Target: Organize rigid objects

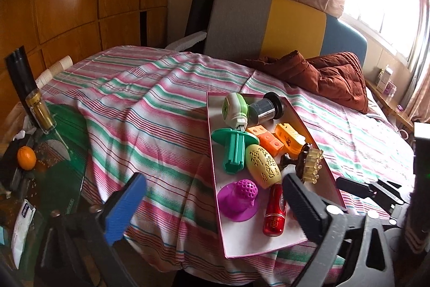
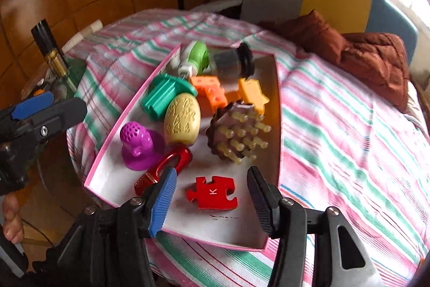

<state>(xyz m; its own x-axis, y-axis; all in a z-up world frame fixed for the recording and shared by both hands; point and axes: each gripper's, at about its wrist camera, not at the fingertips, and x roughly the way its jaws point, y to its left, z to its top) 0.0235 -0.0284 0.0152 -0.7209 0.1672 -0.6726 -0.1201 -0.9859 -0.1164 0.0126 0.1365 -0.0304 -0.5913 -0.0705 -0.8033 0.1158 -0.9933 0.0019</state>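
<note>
Item: shallow pink-edged tray (image 2: 276,88), centre of both views, resting on a bed with a striped sheet (image 2: 349,125). It gathers the rigid objects in one place, apparently so they stay together on soft bedding.

Contents, right wrist view: red puzzle piece marked K (image 2: 212,192) flat near the tray's lower edge; red bottle (image 2: 164,168) lying on its side; purple perforated cap (image 2: 137,144); yellow carved egg (image 2: 182,123); brown massage brush (image 2: 236,133), pegs upward; teal flanged plug (image 2: 164,96); orange blocks (image 2: 212,90); green-and-white punch (image 2: 196,58); dark-capped jar (image 2: 233,61), toppled.

Right gripper (image 2: 212,195): fingers parted on either side of the puzzle piece, not pressing it; nothing held. Probably a release or an imminent pick; which, cannot be told.

Left gripper (image 1: 215,209): fingers wide apart, empty, lower centre of its view, at the tray's left edge.

Surroundings: brown quilted jacket (image 1: 330,77) upper right; glass surface with orange (image 1: 27,158) and bottle (image 1: 40,109) at left.

Obstruction: the red bottle lies touching the blue finger beside the puzzle piece.
</note>
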